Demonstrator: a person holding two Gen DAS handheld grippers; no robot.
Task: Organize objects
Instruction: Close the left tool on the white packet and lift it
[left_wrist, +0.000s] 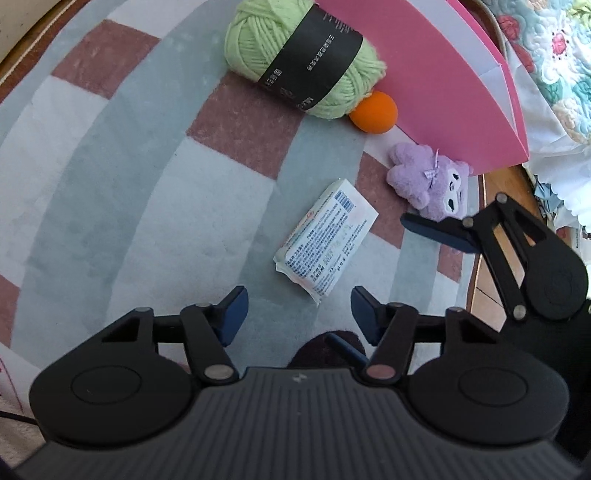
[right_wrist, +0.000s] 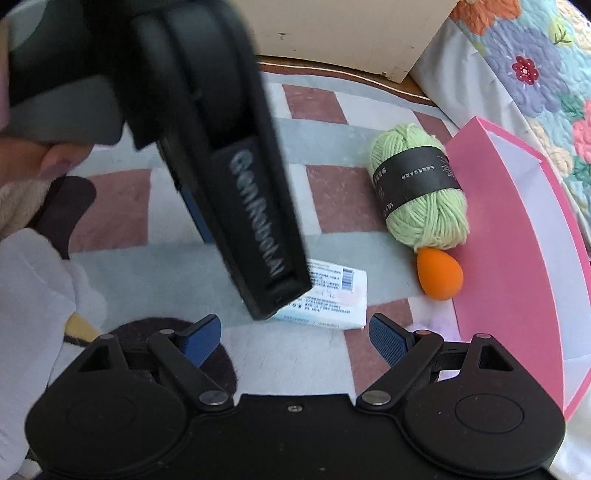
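On a checked rug, a white wipes packet (left_wrist: 325, 238) is seen just ahead of the wide, empty left claw (left_wrist: 299, 310), with the right claw (right_wrist: 295, 338) equally wide, so a square, centred approach before closing is judged best.

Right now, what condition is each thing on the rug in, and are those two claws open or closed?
Left gripper: open, empty.
Right gripper: open, empty.
Yarn ball: lying beside the pink box, label band on.
Orange sponge: touching the box wall.
Pink box: open.
Tissue pack: flat, sealed.
Purple plush: lying on the rug.
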